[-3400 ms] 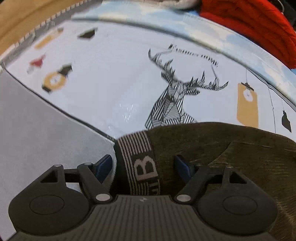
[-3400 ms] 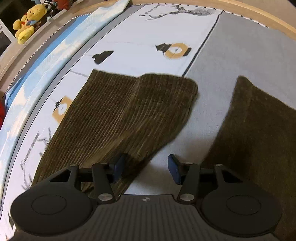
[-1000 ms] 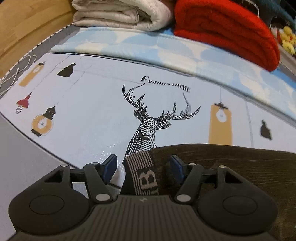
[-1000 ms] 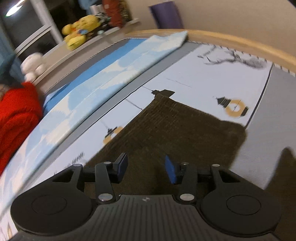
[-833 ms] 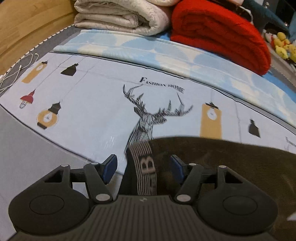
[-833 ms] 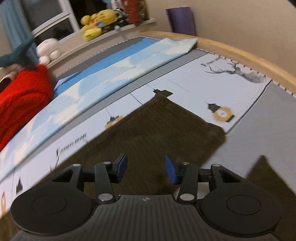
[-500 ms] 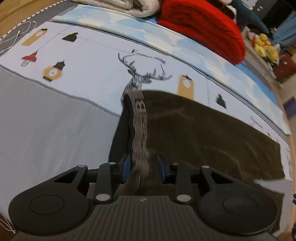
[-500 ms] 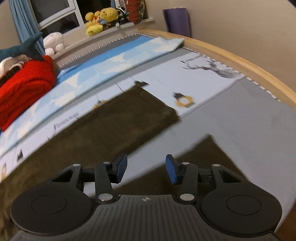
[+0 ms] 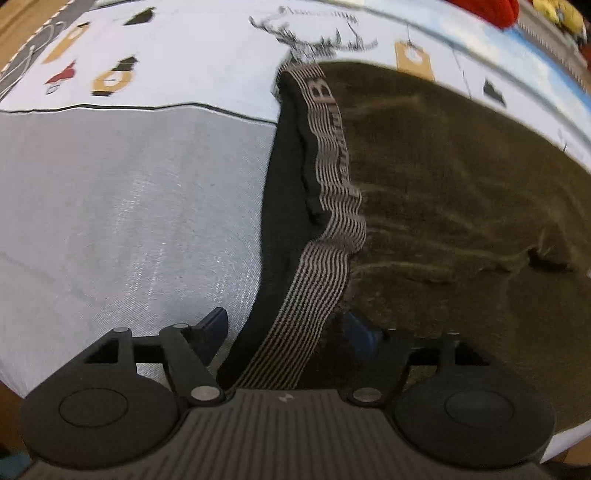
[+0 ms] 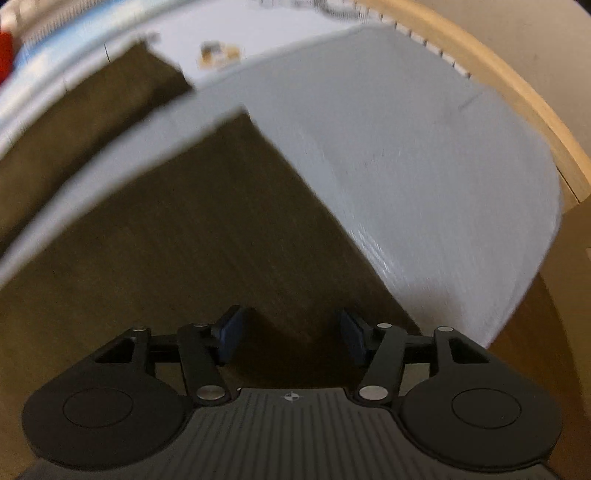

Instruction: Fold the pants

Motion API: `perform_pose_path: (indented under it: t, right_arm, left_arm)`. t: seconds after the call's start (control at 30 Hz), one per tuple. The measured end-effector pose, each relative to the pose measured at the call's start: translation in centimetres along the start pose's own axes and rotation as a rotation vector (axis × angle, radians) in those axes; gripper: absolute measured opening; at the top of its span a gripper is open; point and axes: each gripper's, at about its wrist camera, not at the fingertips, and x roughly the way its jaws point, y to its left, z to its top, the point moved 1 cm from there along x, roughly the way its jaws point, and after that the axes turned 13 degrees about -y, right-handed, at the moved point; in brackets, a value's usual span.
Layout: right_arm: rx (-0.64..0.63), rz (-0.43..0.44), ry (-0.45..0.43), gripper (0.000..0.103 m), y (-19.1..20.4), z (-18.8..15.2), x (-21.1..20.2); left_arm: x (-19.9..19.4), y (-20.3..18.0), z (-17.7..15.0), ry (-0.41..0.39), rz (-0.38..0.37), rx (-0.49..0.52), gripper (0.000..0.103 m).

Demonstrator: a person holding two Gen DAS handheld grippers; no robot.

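Olive-brown corduroy pants lie spread on the bed, their striped waistband with a letter B running toward the camera. My left gripper points down over the near end of that waistband. Its jaws are opening, and the band lies between them untouched by the pads. In the blurred right wrist view, my right gripper hangs over the near pant leg, jaws opening, with cloth below them and nothing pinched. The other leg lies farther off at the left.
The pants rest on a bedsheet with a grey half and a white half printed with a deer and lamps. A wooden bed edge curves along the right. A red blanket lies at the far side.
The left gripper slid along the waistband to its near end, closed on it, then opened wide. The right gripper swung from the far leg to the near leg, tipped downward, and its jaws widened.
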Motion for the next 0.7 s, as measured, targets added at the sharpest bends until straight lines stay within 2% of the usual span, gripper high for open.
perform_pose_path:
  t: [0.2, 0.3, 0.33, 0.4, 0.43, 0.47, 0.53, 0.7]
  right_arm:
    - [-0.049, -0.002, 0.004, 0.06, 0.1, -0.8, 0.5]
    - [-0.053, 0.004, -0.002, 0.058, 0.0, -0.6, 0.7]
    - [-0.055, 0.007, -0.005, 0.055, 0.1, -0.7, 0.7]
    - [-0.076, 0.029, -0.017, 0.029, 0.2, -0.5, 0.4]
    - [-0.094, 0.037, -0.025, 0.023, 0.4, -0.6, 0.4]
    - [-0.111, 0.035, -0.032, 0.013, 0.6, -0.6, 0.3]
    - [-0.147, 0.018, -0.043, 0.011, 0.8, -0.6, 0.4]
    - [-0.167, -0.012, -0.067, 0.011, 1.1, -0.2, 0.4]
  left_arm:
    - [2.1, -0.6, -1.4, 0.061, -0.001, 0.136, 0.072]
    - [1.9, -0.3, -1.9, 0.052, -0.035, 0.166, 0.061]
    - [1.7, -0.3, -2.1, 0.05, -0.04, 0.185, 0.057]
    - [1.4, -0.6, -2.5, 0.051, -0.039, 0.225, 0.054]
    - [1.3, -0.7, -2.8, 0.058, -0.036, 0.236, 0.054]
    - [1.3, -0.7, -3.0, 0.062, -0.033, 0.248, 0.054]
    - [1.2, -0.8, -3.1, 0.057, -0.024, 0.258, 0.054]
    - [0.3, -1.5, -2.7, 0.007, 0.009, 0.305, 0.064]
